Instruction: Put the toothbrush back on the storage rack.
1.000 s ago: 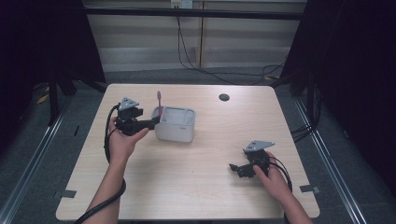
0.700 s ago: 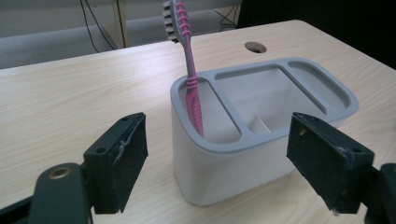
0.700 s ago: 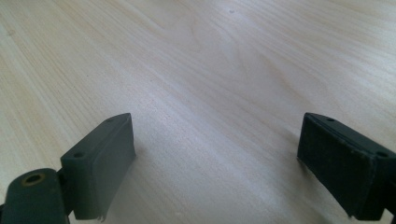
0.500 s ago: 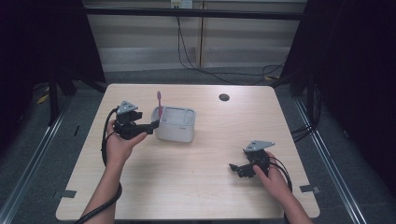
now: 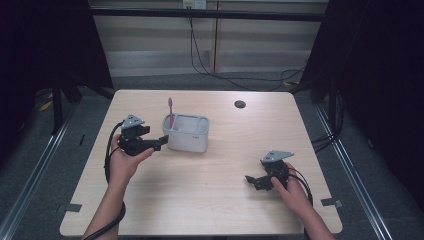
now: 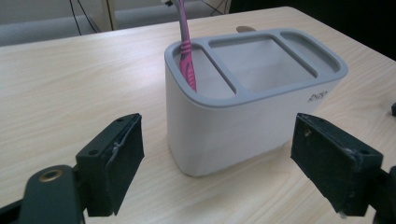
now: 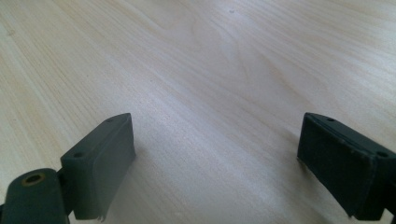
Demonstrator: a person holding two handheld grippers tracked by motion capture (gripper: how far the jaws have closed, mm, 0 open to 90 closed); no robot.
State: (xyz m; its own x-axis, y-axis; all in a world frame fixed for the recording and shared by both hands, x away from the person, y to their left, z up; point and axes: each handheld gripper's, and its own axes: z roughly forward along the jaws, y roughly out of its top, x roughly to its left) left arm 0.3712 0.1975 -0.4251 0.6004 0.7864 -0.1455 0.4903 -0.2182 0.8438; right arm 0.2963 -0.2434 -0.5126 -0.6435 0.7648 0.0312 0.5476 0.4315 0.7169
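Note:
A white holder [image 5: 186,135] with a grey rim [image 6: 261,88] stands left of the table's middle. A pink toothbrush [image 5: 170,111] stands upright in its end compartment, and in the left gripper view the pink toothbrush [image 6: 186,51] leans against that compartment's wall. The other compartments look empty. My left gripper [image 5: 159,143] is just left of the holder, level with its side. My left gripper [image 6: 219,144] is open, with the holder ahead of its jaws and apart from them. My right gripper [image 5: 252,181] rests low at the near right. My right gripper [image 7: 215,154] is open over bare wood.
A small dark round disc [image 5: 240,104] lies on the wooden table [image 5: 210,200] near the far edge. Cables [image 5: 107,155] trail from both grippers toward the person. Dark floor and metal rails surround the table.
My left gripper has drawn back a little toward the near side, away from the holder. The toothbrush stays standing in the holder. The right gripper has not moved.

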